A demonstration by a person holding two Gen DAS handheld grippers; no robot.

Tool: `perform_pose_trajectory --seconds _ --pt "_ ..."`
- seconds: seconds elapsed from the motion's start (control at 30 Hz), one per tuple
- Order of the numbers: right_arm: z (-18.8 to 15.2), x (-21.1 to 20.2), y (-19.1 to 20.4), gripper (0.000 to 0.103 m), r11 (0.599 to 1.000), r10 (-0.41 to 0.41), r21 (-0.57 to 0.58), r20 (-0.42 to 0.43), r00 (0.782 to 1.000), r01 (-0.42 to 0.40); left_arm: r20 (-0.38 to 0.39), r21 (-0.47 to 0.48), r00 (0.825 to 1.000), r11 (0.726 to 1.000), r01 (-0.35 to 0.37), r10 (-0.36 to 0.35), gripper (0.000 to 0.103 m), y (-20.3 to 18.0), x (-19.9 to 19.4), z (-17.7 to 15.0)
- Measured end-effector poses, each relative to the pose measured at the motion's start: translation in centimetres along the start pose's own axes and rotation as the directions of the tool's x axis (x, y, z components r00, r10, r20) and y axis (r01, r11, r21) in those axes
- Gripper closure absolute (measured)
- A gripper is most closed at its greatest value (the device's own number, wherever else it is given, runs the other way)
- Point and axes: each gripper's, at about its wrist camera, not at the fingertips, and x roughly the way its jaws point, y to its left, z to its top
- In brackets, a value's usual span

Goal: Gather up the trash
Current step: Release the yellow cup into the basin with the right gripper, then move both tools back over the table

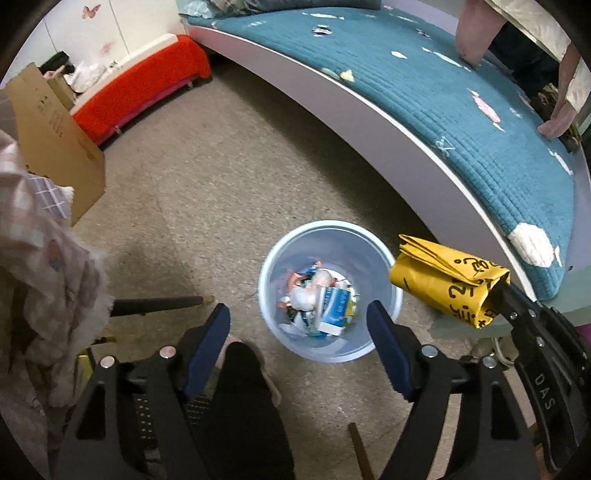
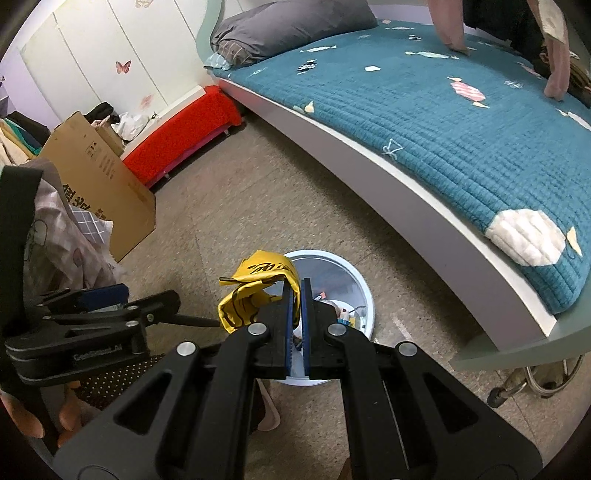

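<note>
the left gripper [image 1: 299, 314] points steeply down at the floor with its two blue-padded fingers [image 1: 207, 347] spread wide and nothing between them; the gap frames a pale blue bin [image 1: 384, 254] standing on the beige carpet [image 1: 207, 192]. a dark-socked foot in a slipper [image 1: 247, 373] shows just under that gripper. the bin holds a jumble of wrappers and paper [image 1: 321, 299] at its bottom. just to the right of the bin, the right gripper [image 2: 295, 291] has its fingers pressed together on a folded yellow plastic bag [image 2: 255, 288] with black lettering, which hangs near the bin's rim, slightly above it and not inside it. to the left, pale checked fabric [image 1: 40, 266] is draped near the camera, and beyond it stands an open cardboard box [image 1: 55, 136]. behind the bin runs the white frame of a bed [image 1: 369, 110] covered by a teal quilted blanket [image 1: 461, 122] with small patterned shapes. farther off, a red-covered low bench [image 1: 144, 88] sits against a white wall with butterfly stickers [image 2: 123, 66], and a grey pillow [image 2: 291, 26] lies at the head of the bed. at the far edge, another person's hand [image 1: 557, 122] rests on the blanket.
</note>
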Motion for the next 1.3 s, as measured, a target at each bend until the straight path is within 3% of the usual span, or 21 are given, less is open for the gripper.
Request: perform_pose_trajectory --seconds 0.13,0.23,0.3,0.33,0.53,0.8,1.0,1.13,1.3 --pt "0.3 0.6 0.7 0.098 1.0 0.027 0.012 0.005 1.0 -0.027 0.028 -0.023 0.997 0.997 -0.07 0.071 0.027 1.2 -0.9 -0.2" --pt "0.7 1.8 1.0 0.09 0.998 0.045 0.033 -0.01 0.999 -0.045 0.037 -0.05 0.995 0.994 -0.095 0.097 0.027 2.3 -1.5 -0.2" --pt "0.9 2.5 1.3 0.066 0.998 0.049 0.034 -0.02 0.999 -0.049 0.038 -0.056 0.994 0.994 -0.097 0.099 0.027 2.7 -1.8 -0.3" --pt "1.0 2.7 1.4 0.049 0.999 0.042 0.034 -0.021 0.999 -0.041 0.039 -0.061 0.994 0.993 -0.098 0.1 0.027 3.0 -2.0 -0.3" --pt "0.8 2.4 1.5 0.049 0.998 0.062 0.033 -0.033 0.998 -0.061 0.061 -0.071 0.994 0.993 -0.09 0.094 0.027 3.2 -3.5 -0.6" --pt "1.4 -3.9 2.8 0.049 0.997 0.069 0.014 0.048 0.996 -0.069 0.146 -0.057 0.987 0.997 -0.053 0.06 0.027 1.9 -8.0 -1.2" --pt "3.0 -11.2 5.4 0.047 0.993 0.108 -0.056 0.165 0.98 -0.1 0.289 -0.057 0.957 0.998 -0.025 0.041 0.027 1.8 -14.8 -1.9" --pt "4.0 -15.9 9.4 0.045 0.98 0.17 -0.146 0.234 0.957 -0.138 0.385 -0.066 0.922 0.997 -0.028 0.051 0.027 3.4 -20.1 -3.0" --pt "4.2 -19.2 16.1 0.043 0.941 0.277 -0.265 0.249 0.928 -0.21 0.48 -0.128 0.872 0.991 -0.034 0.092 0.023 8.0 -26.2 -5.1"
